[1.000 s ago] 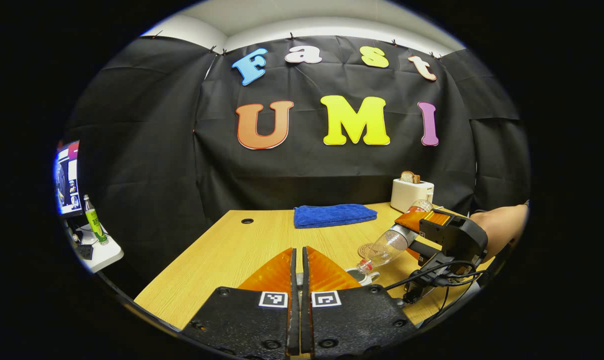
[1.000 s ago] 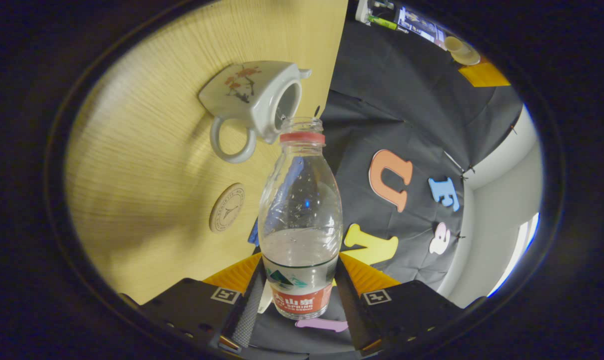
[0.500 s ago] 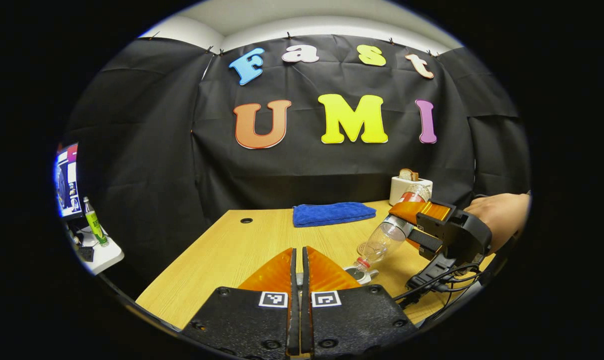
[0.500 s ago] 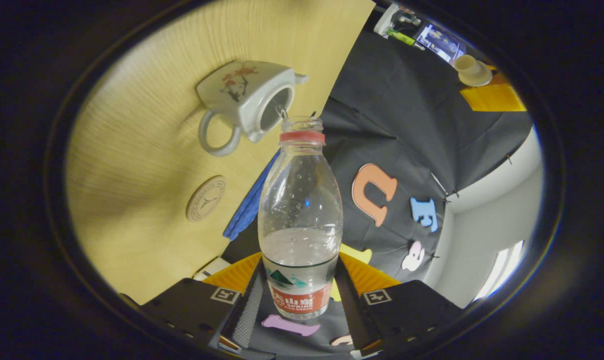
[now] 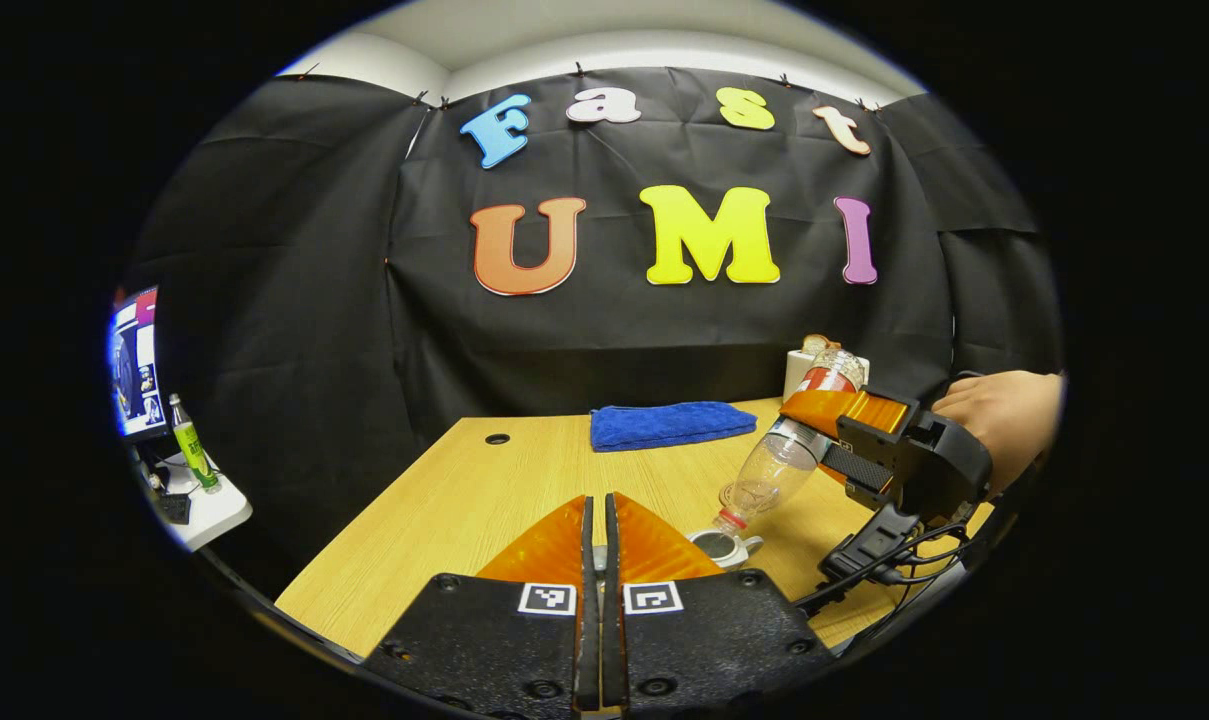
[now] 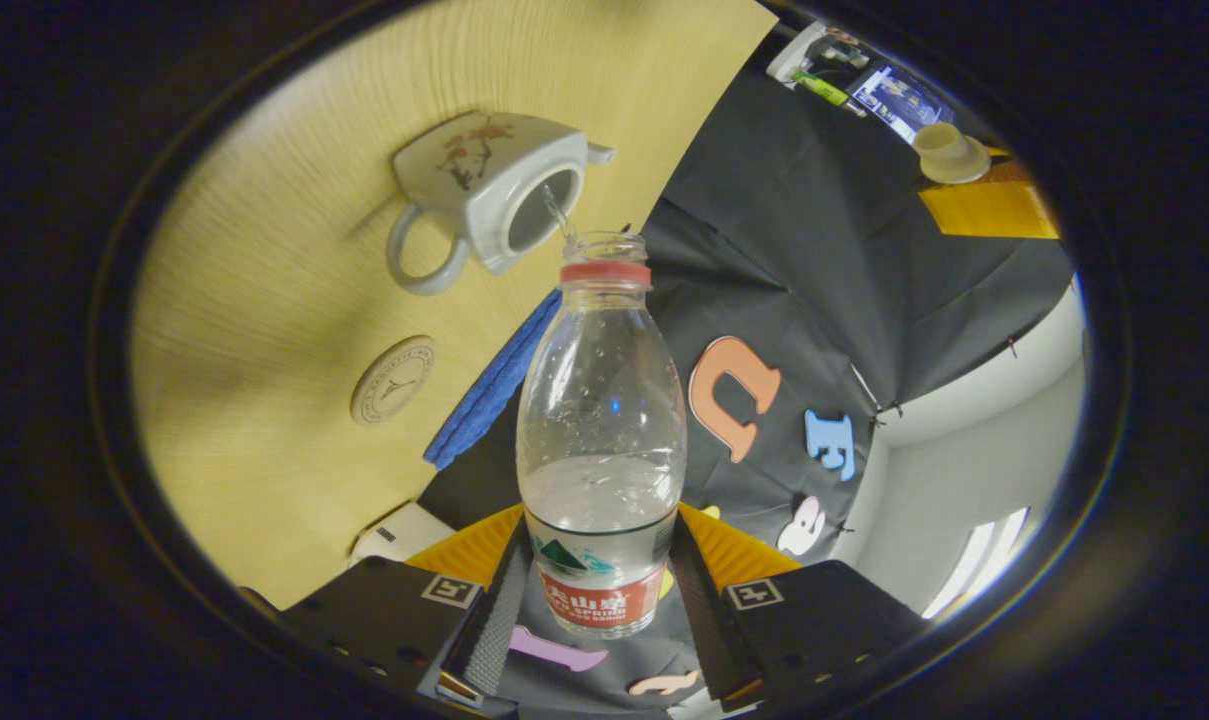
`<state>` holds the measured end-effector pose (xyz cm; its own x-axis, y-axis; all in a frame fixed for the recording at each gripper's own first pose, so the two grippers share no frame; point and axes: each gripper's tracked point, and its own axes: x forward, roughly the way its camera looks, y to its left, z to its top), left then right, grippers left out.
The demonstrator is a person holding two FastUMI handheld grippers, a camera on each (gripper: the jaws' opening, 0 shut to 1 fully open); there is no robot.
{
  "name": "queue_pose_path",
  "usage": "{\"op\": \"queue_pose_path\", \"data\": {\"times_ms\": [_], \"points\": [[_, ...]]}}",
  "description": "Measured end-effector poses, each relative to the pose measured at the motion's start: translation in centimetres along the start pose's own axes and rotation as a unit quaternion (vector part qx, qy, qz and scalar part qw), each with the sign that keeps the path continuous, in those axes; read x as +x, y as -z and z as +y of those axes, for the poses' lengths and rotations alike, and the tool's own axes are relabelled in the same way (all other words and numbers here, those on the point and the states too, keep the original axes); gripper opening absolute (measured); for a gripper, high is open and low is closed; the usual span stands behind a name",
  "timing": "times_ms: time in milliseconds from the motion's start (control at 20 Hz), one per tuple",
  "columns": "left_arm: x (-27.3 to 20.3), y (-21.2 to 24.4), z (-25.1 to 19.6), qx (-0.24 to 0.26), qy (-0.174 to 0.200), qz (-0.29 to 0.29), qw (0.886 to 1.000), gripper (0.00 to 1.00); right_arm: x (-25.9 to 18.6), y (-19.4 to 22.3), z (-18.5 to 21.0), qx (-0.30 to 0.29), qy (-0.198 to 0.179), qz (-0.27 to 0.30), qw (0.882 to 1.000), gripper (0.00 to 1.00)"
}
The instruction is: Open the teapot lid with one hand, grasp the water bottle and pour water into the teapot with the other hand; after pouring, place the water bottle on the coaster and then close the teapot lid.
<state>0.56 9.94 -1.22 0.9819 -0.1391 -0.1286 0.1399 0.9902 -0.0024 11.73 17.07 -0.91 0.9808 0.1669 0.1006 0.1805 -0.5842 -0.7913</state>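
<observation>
On the table [image 6: 264,300], your right gripper [image 6: 604,600] squeezes the bottle [image 6: 602,440], mouth tipped over the open teapot [image 6: 484,185]; your left gripper [image 5: 594,530] is closed.

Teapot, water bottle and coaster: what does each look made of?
Teapot: probably glazed ceramic, being white, glossy, thick-walled, with a painted blossom sprig. Water bottle: clear thin plastic, see-through with droplets inside and a printed label wrap. Coaster: looks like wood or cork, a matte tan disc with a dark printed design; which one is unclear.
</observation>
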Motion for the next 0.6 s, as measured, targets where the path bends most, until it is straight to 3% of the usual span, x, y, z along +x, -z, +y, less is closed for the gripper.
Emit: {"op": "queue_pose_path", "data": {"times_ms": [350,600], "points": [[-0.2,-0.2,-0.2,0.003,0.004,-0.003,1.000,0.04,-0.2,0.3,-1.3,-0.012,0.013,0.002,1.000,0.74],[-0.2,-0.3,0.1,0.000,0.002,-0.006,1.000,0.04,0.0,0.6,0.3,0.025,-0.003,0.006,1.000,0.74]]}}
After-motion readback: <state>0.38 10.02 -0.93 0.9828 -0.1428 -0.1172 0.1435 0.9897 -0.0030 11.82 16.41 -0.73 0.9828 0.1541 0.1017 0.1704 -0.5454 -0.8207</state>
